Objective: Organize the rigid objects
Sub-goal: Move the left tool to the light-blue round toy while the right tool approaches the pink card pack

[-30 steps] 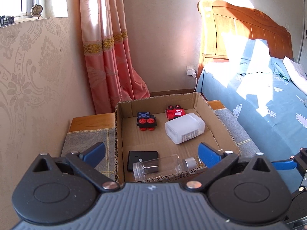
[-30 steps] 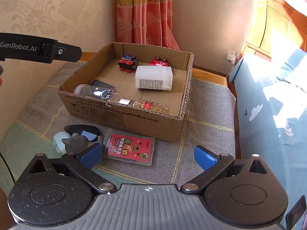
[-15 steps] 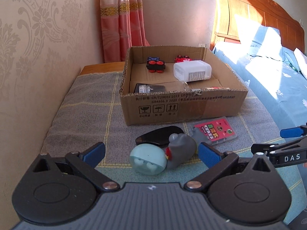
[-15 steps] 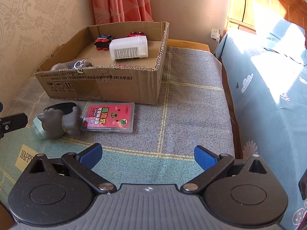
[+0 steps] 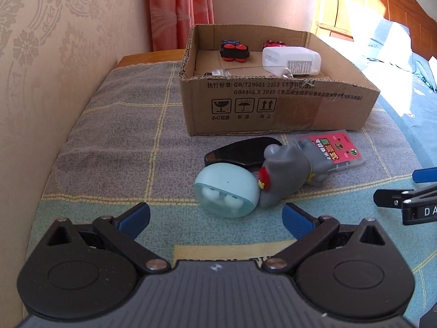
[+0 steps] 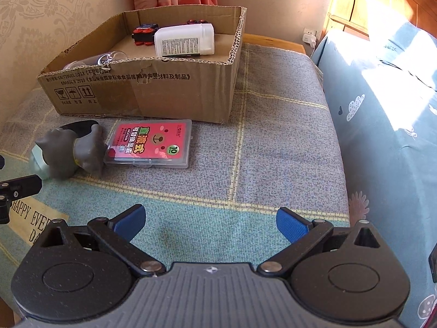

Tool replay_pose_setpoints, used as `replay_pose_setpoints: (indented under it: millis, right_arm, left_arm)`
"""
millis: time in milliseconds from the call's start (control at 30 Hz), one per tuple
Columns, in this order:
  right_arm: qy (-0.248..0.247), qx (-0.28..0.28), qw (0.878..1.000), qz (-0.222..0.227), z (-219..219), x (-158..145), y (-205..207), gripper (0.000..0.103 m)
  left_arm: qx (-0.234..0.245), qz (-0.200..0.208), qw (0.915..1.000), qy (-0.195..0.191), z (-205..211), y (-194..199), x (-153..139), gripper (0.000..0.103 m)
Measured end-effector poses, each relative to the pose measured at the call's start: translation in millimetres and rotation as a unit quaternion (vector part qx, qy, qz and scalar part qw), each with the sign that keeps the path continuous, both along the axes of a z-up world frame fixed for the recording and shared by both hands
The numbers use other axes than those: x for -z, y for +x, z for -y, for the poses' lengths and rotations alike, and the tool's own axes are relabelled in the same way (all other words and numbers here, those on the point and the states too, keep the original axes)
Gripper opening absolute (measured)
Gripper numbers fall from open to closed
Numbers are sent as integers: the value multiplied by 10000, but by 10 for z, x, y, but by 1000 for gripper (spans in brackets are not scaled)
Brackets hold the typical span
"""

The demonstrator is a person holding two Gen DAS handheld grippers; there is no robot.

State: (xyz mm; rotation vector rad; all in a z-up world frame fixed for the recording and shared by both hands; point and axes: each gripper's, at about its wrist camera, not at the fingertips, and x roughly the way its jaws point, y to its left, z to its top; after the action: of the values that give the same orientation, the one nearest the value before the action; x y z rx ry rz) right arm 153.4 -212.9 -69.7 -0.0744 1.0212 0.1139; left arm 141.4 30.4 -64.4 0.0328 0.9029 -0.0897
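Both tongs, left [image 5: 215, 216] and right [image 6: 210, 218], are wide apart, holding nothing. The round pale-blue plastic case [image 5: 226, 191] leans on the grey rubber toy [image 5: 289, 172]; grabbing one could knock the other.

I'm working in a home bedroom: a bed [image 6: 382, 114] with a blue patterned sheet and a wooden headboard [image 5: 382, 8] lies on the right, pink curtains [image 5: 180, 11] hang in the far corner, floral wallpaper [image 5: 41, 54] covers the left wall, and a wall socket [image 6: 309, 33] sits beside the headboard.
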Motion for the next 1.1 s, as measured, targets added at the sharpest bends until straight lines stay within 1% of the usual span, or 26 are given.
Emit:
replay_pose_setpoints:
  millis: [300, 533, 633, 733, 833, 900, 1000, 1100]
  right_arm:
    - [-40, -54, 9999, 93, -65, -34, 144, 103]
    - [191, -151, 9995, 206, -142, -106, 411, 103]
    - [195, -218, 9993, 226, -230, -72, 536, 103]
    - [132, -250, 9995, 155, -342, 13, 634, 103]
    - [146, -389, 9991, 84, -456, 60, 645, 103]
    - [199, -384, 9989, 199, -480, 36, 647, 103]
    - [383, -403, 9984, 96, -480, 33, 723, 103]
    - [249, -404, 9989, 58, -499, 82, 796, 103]
  left_arm:
    - [-149, -255, 9996, -41, -163, 133, 215, 102]
    - [-142, -192, 9997, -4, -250, 189, 224, 102]
    - [-263, -197, 9995, -11, -334, 211, 224, 102]
    - [-356, -217, 9991, -15, -411, 224, 220, 102]
    - [-349, -236, 9991, -9, -459, 228, 216, 102]
    - [-332, -236, 9992, -7, -481, 232, 216, 102]
    - [-264, -222, 9994, 24, -486, 226, 215, 102]
    - [-227, -204, 9995, 10, -498, 224, 219, 102]
